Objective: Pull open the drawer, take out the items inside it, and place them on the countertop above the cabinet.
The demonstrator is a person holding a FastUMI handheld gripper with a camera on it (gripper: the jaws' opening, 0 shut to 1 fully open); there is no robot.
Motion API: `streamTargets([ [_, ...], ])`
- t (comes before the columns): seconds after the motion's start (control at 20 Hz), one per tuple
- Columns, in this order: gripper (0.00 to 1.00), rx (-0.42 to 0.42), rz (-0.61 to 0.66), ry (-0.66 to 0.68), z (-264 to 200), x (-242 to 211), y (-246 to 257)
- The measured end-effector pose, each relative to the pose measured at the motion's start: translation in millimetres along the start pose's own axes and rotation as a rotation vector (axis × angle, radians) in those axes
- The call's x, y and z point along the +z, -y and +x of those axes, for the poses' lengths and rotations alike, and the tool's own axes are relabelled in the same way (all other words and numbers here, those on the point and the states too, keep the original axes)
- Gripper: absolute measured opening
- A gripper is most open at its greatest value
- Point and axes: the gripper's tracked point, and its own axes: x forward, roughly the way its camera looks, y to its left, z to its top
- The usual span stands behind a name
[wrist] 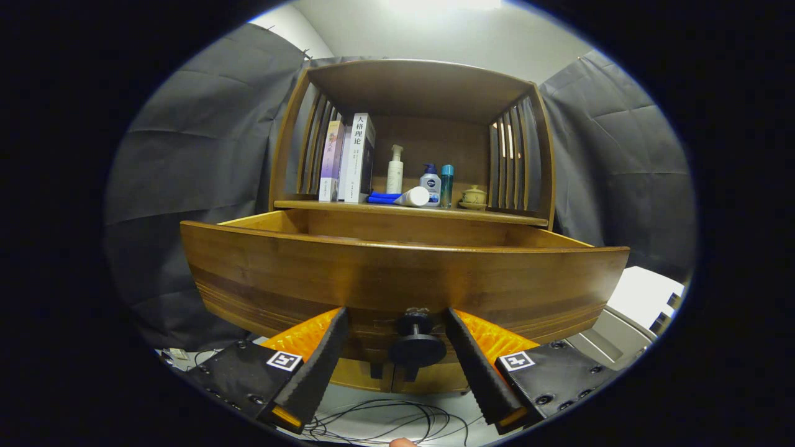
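Hovering with fingers (pixel 394 347) spread apart either side of the round black knob (pixel 416 343), pulled-out brown wooden drawer (pixel 397 279) jutting forward, leaving room to reach inside.

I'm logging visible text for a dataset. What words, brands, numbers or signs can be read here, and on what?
"人格理论": spine of the white book on the shelf.
Smaller print on that spine, the purple book beside it and the labels of the bottles: too small to read.
Square coded markers on the gripper, whose open fingers flank the drawer knob: patterns, no words.
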Motion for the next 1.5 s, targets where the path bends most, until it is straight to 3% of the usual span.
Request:
streamTargets([
  [0.55, 0.99, -0.016, 0.054, -0.025, 84.4, 27.7, 1.0],
  [1.5, 0.99, -0.03, 0.043, -0.011, 167.5, 38.3, 2.6],
])
